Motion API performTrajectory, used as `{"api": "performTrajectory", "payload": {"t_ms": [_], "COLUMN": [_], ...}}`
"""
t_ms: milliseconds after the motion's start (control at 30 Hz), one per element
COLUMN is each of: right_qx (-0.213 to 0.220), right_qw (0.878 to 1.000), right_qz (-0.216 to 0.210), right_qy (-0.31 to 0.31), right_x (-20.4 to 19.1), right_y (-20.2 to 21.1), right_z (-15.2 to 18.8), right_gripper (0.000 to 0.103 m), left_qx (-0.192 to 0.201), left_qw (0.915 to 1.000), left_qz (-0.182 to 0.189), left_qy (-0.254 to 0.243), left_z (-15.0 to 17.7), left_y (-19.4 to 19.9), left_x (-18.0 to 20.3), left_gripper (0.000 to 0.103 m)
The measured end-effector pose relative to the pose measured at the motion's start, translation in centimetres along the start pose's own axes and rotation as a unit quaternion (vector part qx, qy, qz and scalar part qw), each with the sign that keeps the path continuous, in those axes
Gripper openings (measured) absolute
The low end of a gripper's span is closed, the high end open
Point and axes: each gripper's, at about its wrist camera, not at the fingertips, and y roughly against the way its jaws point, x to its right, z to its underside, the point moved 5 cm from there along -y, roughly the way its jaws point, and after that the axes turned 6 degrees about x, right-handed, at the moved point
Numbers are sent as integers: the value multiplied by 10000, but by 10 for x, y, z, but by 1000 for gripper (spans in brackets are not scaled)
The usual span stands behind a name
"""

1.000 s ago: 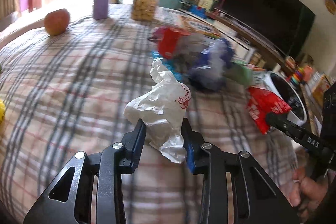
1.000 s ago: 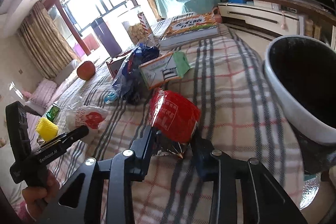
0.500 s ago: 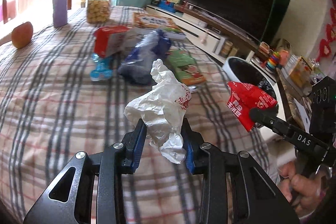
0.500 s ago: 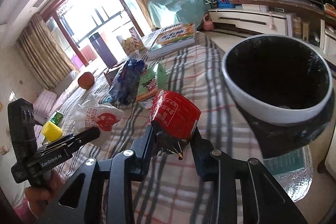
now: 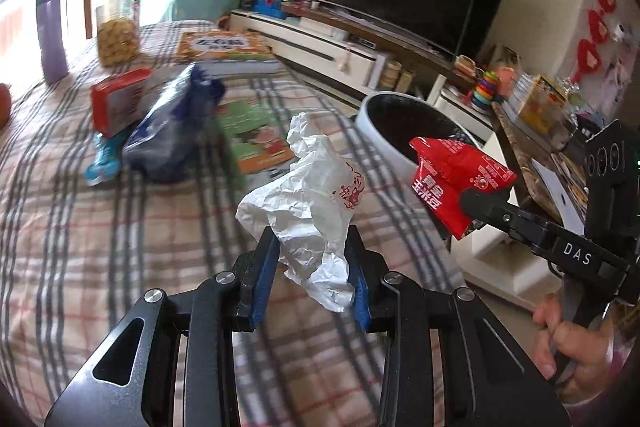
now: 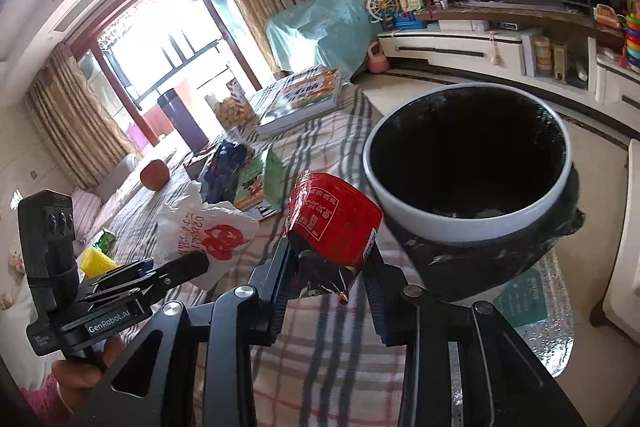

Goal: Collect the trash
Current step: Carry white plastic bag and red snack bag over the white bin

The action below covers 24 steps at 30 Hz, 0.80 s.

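Plaid cloth under clutter, blurred in left view. Left gripper clamped on white bag, held above cloth; bag's print half hidden in folds. Right gripper clamped on red packet, just beside bin. Bin interior black, contents hard to make out; base cut off by gripper.

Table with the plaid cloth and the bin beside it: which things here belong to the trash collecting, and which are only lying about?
Belong to the job:
- white crumpled bag, in the left hand-held gripper
- red wrapper, in the right hand-held gripper
- trash bin

Lying about:
- purple flask
- snack jar
- big book
- apple
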Motion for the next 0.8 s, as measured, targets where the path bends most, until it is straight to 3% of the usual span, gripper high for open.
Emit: {"api": "performTrajectory", "payload": {"t_ms": [800], "right_qx": [385], "right_qw": [9982], "right_qz": [349], "right_qy": [-293], "right_x": [59], "right_y": [25], "right_z": [-30], "right_gripper": [35], "left_qx": [18], "left_qw": [9975], "left_qz": [420], "left_qy": [-560], "left_z": [-39], "left_y": [-36], "left_x": [67], "left_gripper": [31]}}
